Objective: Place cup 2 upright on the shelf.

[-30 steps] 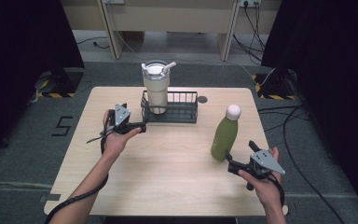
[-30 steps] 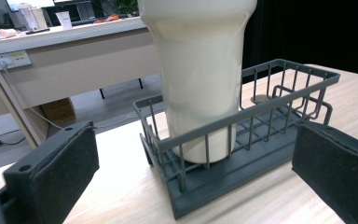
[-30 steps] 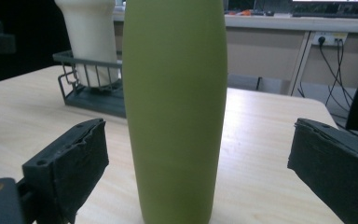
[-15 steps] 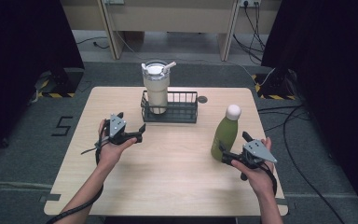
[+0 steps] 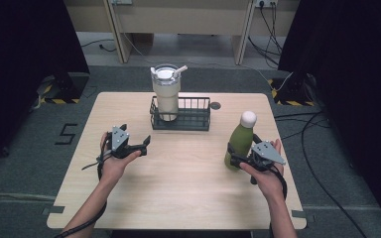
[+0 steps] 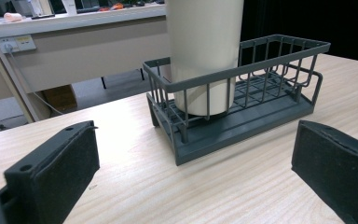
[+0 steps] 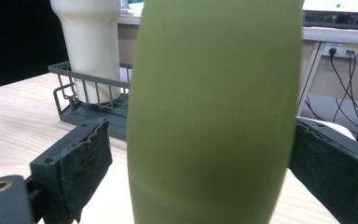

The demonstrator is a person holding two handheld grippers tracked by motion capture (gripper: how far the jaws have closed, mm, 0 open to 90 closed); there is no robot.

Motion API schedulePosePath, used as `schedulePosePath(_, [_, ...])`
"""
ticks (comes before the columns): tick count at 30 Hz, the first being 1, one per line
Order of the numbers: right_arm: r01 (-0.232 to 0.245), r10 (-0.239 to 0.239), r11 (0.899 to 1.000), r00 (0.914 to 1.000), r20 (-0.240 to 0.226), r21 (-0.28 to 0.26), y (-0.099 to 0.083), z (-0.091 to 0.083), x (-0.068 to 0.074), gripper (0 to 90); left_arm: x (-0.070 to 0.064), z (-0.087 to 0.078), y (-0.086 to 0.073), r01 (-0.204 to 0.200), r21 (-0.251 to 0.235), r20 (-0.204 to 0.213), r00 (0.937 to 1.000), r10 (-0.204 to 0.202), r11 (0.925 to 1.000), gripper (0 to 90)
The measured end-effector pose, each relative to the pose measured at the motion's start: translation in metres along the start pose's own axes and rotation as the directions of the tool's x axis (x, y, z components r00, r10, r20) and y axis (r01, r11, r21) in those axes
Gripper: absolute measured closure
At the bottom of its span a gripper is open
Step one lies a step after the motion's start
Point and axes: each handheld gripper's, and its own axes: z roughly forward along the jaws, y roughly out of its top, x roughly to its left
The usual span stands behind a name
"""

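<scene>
Right gripper (image 5: 239,159) has advanced, jaws astride green bottle (image 5: 240,141).

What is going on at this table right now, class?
A person holds a gripper in each hand. The right gripper is open, its jaws either side of the upright green bottle, left jaw not touching. The left gripper is open, empty, pointing at the wire basket, where a cream tumbler stands.

Even soft light, dark surroundings
</scene>
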Motion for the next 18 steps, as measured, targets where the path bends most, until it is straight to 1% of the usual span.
schedulePosePath(2, [0.010, -0.010, 1.000, 1.0000, 0.000, -0.001, -0.0005, 0.0023, 0.0009, 7.0, 0.0008, 0.0000, -0.0003, 0.000, 0.000, -0.004, 1.0000, 0.000, 1.0000, 0.0])
schedulePosePath(9, [0.017, -0.016, 1.000, 0.9998, 0.007, -0.007, 0.0001, 0.0050, 0.0018, 9.7, 0.0015, -0.0026, -0.0015, 0.003, 0.000, -0.008, 1.0000, -0.003, 1.0000, 0.0])
schedulePosePath(13, [0.024, -0.024, 1.000, 0.9991, 0.034, -0.008, 0.0013, 0.0062, 0.0022, 15.3, 0.0000, -0.0020, -0.0033, 0.000, 0.007, -0.001, 1.0000, 0.000, 1.0000, 0.0])
schedulePosePath(16, [0.024, -0.024, 1.000, 0.9990, 0.037, 0.001, 0.0006, 0.0068, 0.0021, 19.8, -0.0004, -0.0017, -0.0038, 0.002, 0.008, -0.001, 1.0000, -0.002, 1.0000, 0.0])
schedulePosePath(18, [0.011, -0.011, 1.000, 0.9995, 0.030, 0.003, 0.0004, 0.0069, 0.0018, 20.9, -0.0003, -0.0016, -0.0037, 0.001, 0.008, -0.002, 1.0000, -0.001, 1.0000, 0.0])
